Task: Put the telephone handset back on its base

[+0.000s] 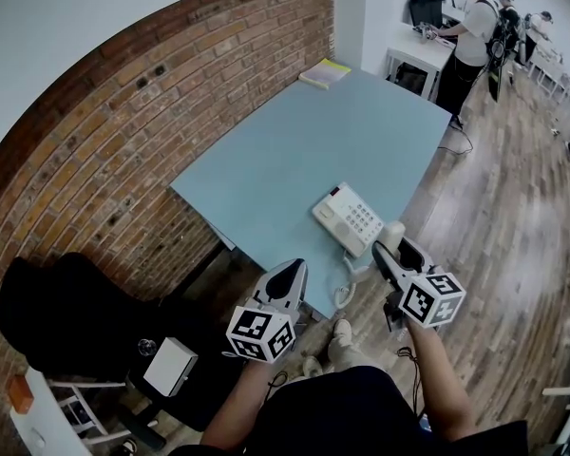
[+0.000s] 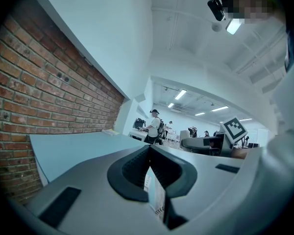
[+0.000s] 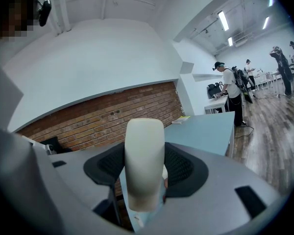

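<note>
At right gripper [image 3: 145, 156]: jaws closed onto cream handset [image 3: 144, 165], black pads [image 3: 186, 168] pressed to both its sides, handset upright, rounded end standing above the pads. In head view: right gripper [image 1: 391, 255] held off the near edge of the blue table [image 1: 294, 150], over wood floor [image 1: 513, 226]. Handset [image 1: 393, 233] raised just beside the base [image 1: 350, 218], not on it; contact between the two not clear. Base white, keypad up, flat on the table close to the near corner. Coiled cord [image 1: 345, 291] hanging below the table edge under the base. At left gripper [image 2: 150, 153]: jaws together at the tips, nothing gripped, only a thin slit between the pads lower down. In head view: left gripper [image 1: 287, 275] low by the table's near edge, left of the base and apart from it, tips toward the table. Marker cubes [image 1: 261, 333] on both tools turned up to the camera. Far corner of table: yellow-green book [image 1: 325, 72], lying flat. Left of table: brick wall [image 1: 152, 131], white above it. Lower left: dark chair [image 1: 66, 321], white box [image 1: 169, 366] near it. Upper right background: person [image 1: 470, 41] in a white top standing at a white desk [image 1: 427, 50]; more people behind, too small for detail.
</note>
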Tool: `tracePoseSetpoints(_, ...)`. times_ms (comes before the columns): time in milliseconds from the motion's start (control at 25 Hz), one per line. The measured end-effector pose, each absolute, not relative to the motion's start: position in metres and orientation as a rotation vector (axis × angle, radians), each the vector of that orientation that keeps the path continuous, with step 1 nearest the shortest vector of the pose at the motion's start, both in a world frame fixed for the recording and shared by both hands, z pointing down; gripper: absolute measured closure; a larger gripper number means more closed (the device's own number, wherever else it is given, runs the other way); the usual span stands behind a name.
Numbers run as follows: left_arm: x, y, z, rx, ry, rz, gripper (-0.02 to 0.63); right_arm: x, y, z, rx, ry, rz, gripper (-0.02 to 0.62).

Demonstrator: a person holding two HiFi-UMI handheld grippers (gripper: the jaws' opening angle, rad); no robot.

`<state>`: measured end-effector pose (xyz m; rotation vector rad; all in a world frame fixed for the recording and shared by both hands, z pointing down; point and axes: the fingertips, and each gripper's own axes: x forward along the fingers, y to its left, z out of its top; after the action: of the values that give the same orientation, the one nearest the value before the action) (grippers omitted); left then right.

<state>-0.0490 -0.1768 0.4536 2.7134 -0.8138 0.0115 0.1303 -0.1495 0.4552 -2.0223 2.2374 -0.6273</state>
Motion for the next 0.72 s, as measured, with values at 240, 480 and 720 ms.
tracePoseSetpoints(240,-0.045,-0.193,0.456,2.697,-0.857,0.019,0.597,0.138,-0.170,0.459,-1.996,2.270,-0.640,0.345)
tracePoseSetpoints(480,-0.034,-0.213,0.459,2.679,-0.897,0.026,0.597,0.151,-0.194,0.463,-1.978,2.302,-0.653,0.345)
tracePoseSetpoints(720,-0.017,-0.227,0.466,2.665,-0.921,0.036,0.597,0.163,-0.216,0.472,-1.966,2.346,-0.654,0.345)
